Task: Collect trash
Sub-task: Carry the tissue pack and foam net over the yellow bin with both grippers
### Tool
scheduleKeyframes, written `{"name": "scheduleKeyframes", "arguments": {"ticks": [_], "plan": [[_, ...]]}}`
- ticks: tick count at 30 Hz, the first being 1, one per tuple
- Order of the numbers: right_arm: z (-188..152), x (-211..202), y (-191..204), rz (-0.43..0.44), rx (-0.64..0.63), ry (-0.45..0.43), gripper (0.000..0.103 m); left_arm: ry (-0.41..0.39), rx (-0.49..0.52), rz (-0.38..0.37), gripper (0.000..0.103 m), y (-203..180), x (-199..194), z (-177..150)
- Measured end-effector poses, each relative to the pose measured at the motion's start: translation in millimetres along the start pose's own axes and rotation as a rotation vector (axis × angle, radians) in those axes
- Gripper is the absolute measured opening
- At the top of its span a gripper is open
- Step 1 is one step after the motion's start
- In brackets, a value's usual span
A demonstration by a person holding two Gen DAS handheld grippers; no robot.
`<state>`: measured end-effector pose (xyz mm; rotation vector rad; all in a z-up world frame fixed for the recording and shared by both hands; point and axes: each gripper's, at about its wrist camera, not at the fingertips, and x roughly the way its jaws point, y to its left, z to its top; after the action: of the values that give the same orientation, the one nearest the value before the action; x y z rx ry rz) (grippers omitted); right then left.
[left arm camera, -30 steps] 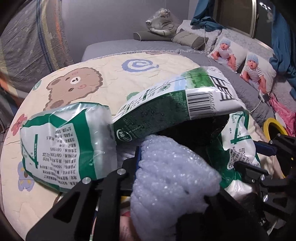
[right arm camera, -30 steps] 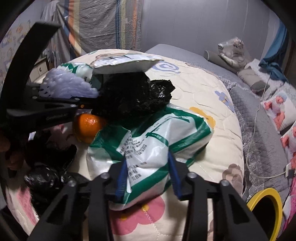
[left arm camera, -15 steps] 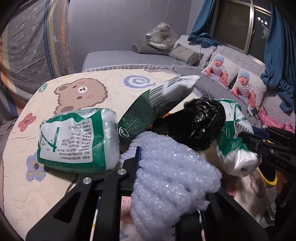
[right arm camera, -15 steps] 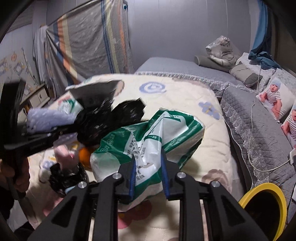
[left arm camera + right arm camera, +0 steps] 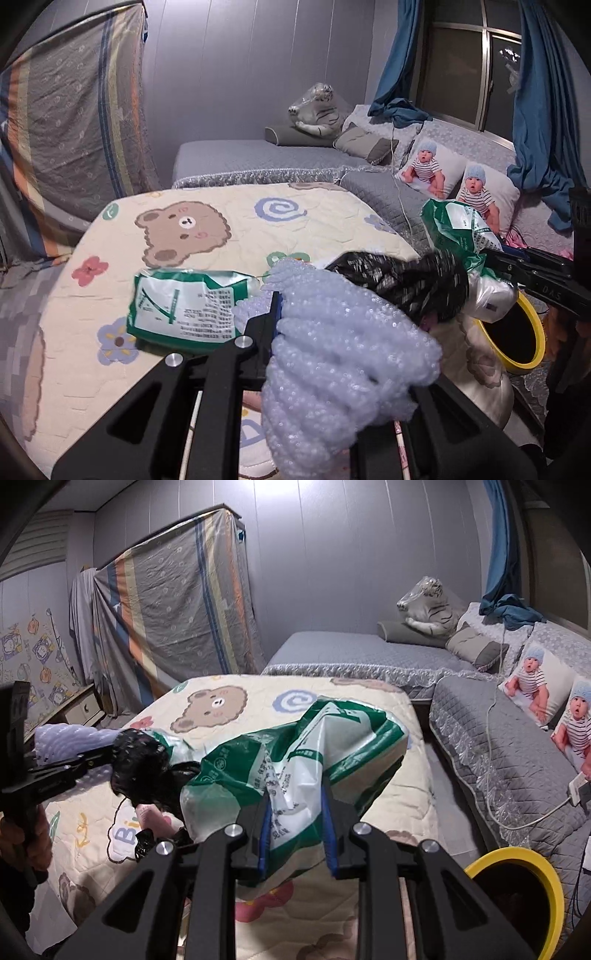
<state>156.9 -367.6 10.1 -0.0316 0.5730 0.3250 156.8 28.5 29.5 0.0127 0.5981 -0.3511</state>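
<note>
Still aloft over the quilt: green bag pinched by right gripper, foam wad squeezed in left gripper. Black bag jammed between, held by what, cannot tell. Could drop short of the yellow bin. Second green bag left on quilt.

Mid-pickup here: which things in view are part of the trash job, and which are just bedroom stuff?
Job:
- bubble wrap, in left tongs
- green-white bag, in right tongs
- black bag
- flat green packet
- yellow-rimmed bin

Lying about:
- baby pillows
- tiger plush
- cartoon quilt
</note>
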Motion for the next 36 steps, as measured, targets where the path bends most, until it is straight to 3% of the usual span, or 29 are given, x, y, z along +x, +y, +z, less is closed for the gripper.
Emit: {"name": "scheduleKeyframes", "arguments": {"ticks": [11,19,36], "plan": [[-6,-15,0,0.011,0.004,-0.019,0.021,-0.01,-0.008,-0.023,0.012,-2,-16,11],[-10,-20,-6,0.0,0.015,-0.012,0.021,0.004,0.019,0.004,0.012,-12,-10,10],[-10,-47,-32,-0.072,0.058,-0.063,0.021,-0.051,0.057,-0.123,0.012,-55,-7,34]]}}
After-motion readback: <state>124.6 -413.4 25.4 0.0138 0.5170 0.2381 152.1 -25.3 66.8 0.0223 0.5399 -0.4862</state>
